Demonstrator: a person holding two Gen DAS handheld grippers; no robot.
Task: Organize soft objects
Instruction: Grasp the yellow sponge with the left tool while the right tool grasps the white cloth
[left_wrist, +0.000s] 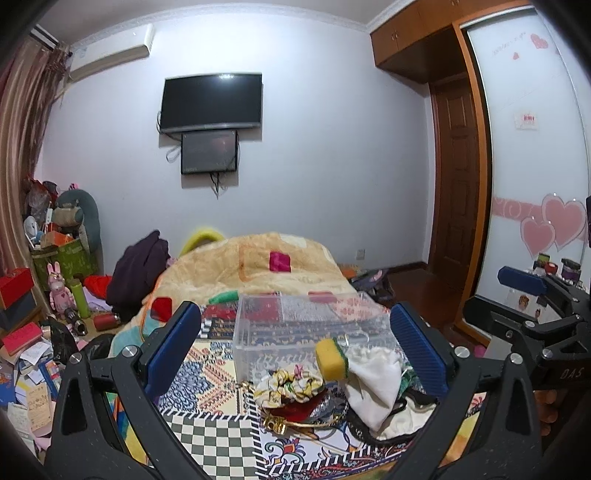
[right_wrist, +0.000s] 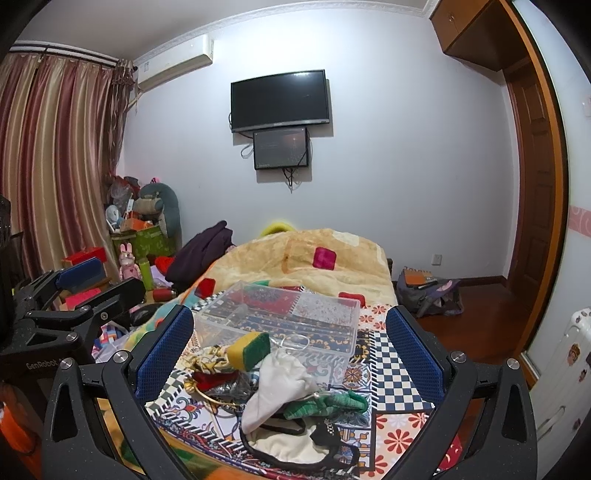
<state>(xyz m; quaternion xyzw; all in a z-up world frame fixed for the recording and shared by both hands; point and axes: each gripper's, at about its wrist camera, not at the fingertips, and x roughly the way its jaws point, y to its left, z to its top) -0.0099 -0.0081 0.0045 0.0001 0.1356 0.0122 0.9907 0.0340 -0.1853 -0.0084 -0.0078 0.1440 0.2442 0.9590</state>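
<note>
A heap of soft things lies on the patterned cloth (left_wrist: 207, 373) of the bed: a yellow-green sponge (left_wrist: 331, 359) (right_wrist: 248, 349), a white cloth pouch (left_wrist: 375, 380) (right_wrist: 280, 384), a floral scrunchie (left_wrist: 288, 386) (right_wrist: 207, 360), a red velvet piece (left_wrist: 295, 406), a green knitted band (right_wrist: 328, 404) and a cream, black-trimmed fabric (right_wrist: 295, 443). Behind the heap stands an empty clear plastic box (left_wrist: 303, 325) (right_wrist: 280, 314). My left gripper (left_wrist: 295, 347) is open, above and in front of the heap. My right gripper (right_wrist: 288, 350) is open too, holding nothing.
A beige quilt (left_wrist: 266, 266) is piled at the far end of the bed. Boxes, plush toys and papers crowd the floor at left (left_wrist: 55, 295). A bag (right_wrist: 432, 291) sits on the wooden floor at right. A wardrobe door (left_wrist: 535, 184) stands close on the right.
</note>
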